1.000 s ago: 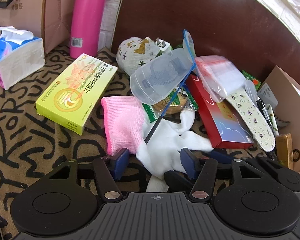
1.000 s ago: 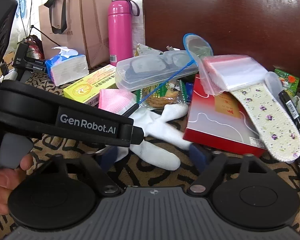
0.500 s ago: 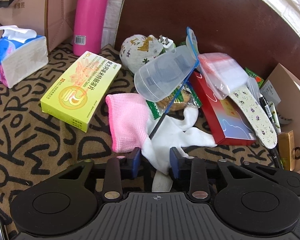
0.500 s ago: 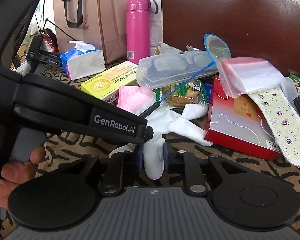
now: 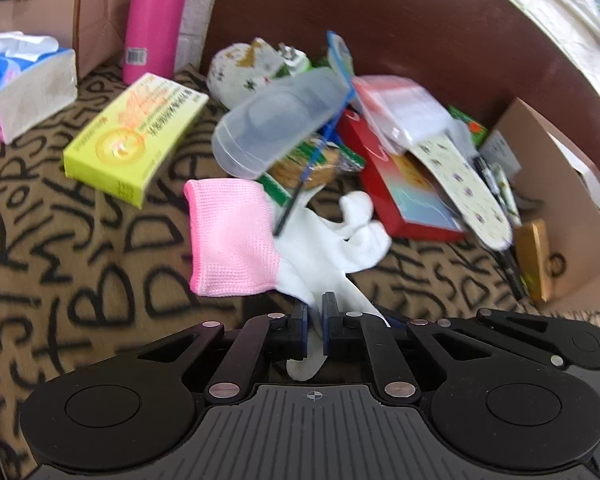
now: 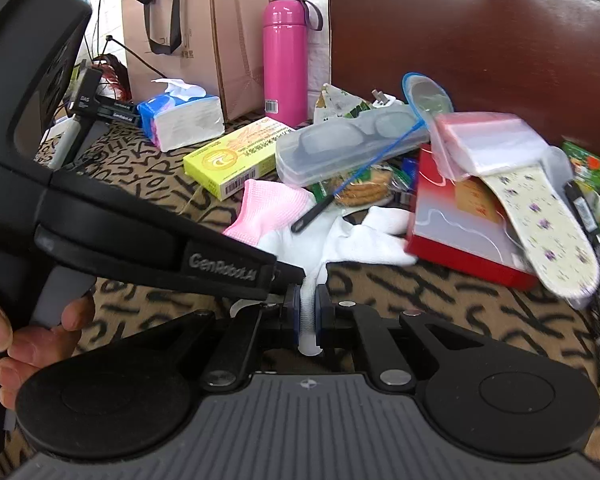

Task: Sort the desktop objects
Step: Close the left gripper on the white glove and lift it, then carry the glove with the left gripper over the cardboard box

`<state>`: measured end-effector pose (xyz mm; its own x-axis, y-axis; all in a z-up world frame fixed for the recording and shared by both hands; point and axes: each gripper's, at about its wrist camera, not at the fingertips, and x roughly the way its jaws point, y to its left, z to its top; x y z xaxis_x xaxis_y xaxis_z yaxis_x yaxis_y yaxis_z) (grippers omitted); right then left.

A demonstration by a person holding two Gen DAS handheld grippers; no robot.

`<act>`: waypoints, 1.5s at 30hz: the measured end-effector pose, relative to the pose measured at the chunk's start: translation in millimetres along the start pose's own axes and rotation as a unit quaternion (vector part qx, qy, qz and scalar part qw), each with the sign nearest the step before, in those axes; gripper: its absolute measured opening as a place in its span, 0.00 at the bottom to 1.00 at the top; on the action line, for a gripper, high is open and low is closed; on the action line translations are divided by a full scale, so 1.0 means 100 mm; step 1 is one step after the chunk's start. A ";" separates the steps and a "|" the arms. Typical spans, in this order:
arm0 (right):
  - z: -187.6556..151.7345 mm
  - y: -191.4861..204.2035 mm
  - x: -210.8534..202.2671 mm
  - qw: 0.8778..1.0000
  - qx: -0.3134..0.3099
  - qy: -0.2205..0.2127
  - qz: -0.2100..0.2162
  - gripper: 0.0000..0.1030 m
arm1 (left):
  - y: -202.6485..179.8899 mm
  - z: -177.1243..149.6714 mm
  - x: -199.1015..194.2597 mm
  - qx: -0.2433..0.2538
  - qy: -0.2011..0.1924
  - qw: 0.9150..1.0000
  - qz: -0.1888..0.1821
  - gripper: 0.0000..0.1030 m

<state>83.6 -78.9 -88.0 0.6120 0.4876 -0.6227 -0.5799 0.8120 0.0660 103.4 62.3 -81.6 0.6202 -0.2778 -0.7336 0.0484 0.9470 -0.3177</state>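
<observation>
Letter-patterned brown cloth (image 5: pixel 80 248) over the desk, dark wooden headboard-like panel (image 6: pixel 480 40) behind, brown paper bag (image 6: pixel 204 32) at the back left. Clutter heaped at centre: one clear case (image 6: pixel 340 148) holding what looks like glasses, resting on a biscuit pack (image 6: pixel 364 188); one red box (image 6: pixel 452 236) lying flat, with one zip bag (image 6: pixel 480 140) and one floral insole (image 6: pixel 540 228) on top; one open cardboard box (image 5: pixel 560 208) at far right in the left wrist view, contents too blurred to tell. Also one yellow box (image 5: pixel 136 136), one tissue pack (image 6: pixel 180 120) with a sheet sticking out, one pink flask (image 6: pixel 284 60) standing upright by the bag, and one blue-handled tool (image 6: pixel 364 164) slanting across the case down to the glove. One glove (image 5: pixel 300 248), pink cuff and white fingers, lying on the cloth just in front of the pile, fingers spread toward both tools. Left gripper (image 5: pixel 315 328) pressed together, pinching one white finger of the glove, the fabric tip poking out behind the pads. Right gripper (image 6: pixel 308 312) likewise clamped on another white glove finger, ribbed cloth squeezed flat between the blue pads (image 6: pixel 296 312). Left tool's black body crossing the right wrist view from the left, a hand (image 6: pixel 16 336) wrapped round its grip. Two grippers, one glove, both holding it at neighbouring fingers, close side by side.
</observation>
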 end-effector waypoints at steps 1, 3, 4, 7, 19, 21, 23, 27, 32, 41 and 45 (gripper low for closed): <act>-0.03 0.00 -0.05 1.000 0.000 0.001 0.001 0.08 | -0.03 -0.04 -0.03 0.002 0.001 1.000 -0.003 0.00; -0.11 0.01 -0.15 1.000 -0.004 0.002 0.002 0.08 | -0.09 -0.13 -0.08 0.008 0.007 1.000 -0.011 0.00; -0.15 0.01 -0.21 1.000 -0.005 0.002 0.002 0.08 | -0.12 -0.17 -0.11 0.012 0.009 1.000 -0.014 0.00; -0.27 0.00 -0.41 1.000 -0.001 0.002 0.004 0.08 | -0.26 -0.30 -0.19 0.025 0.015 0.999 -0.027 0.00; -0.59 -0.23 -1.21 0.998 0.035 -0.043 -0.039 0.08 | -1.04 -0.52 -0.47 0.107 0.006 0.991 -0.076 0.00; -0.60 -0.30 -1.34 0.996 0.040 -0.061 -0.051 0.08 | -1.20 -0.50 -0.53 0.124 -0.004 0.989 -0.083 0.00; -0.59 -0.36 -1.47 0.994 0.044 -0.078 -0.063 0.08 | -1.36 -0.47 -0.59 0.139 -0.015 0.986 -0.089 0.00; -0.55 -0.49 -1.70 0.988 0.046 -0.115 -0.091 0.08 | -1.68 -0.36 -0.69 0.159 -0.037 0.981 -0.105 0.00; -0.44 -0.69 -2.00 0.977 0.042 -0.163 -0.130 0.08 | -2.09 -0.15 -0.81 0.185 -0.070 0.972 -0.131 0.00; -0.20 -1.16 -2.28 0.951 0.048 -0.229 -0.202 0.08 | -2.67 0.34 -0.73 0.192 -0.095 0.958 -0.191 0.00; -0.12 -1.42 -2.23 0.943 0.063 -0.244 -0.216 0.08 | -2.86 0.51 -0.56 0.199 -0.100 0.954 -0.202 0.00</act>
<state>22.8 -307.1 31.9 0.9688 0.1679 -0.1822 -0.1709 0.9853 -0.0007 95.1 -184.9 80.8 0.6233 -0.6336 -0.4583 0.5831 0.7671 -0.2674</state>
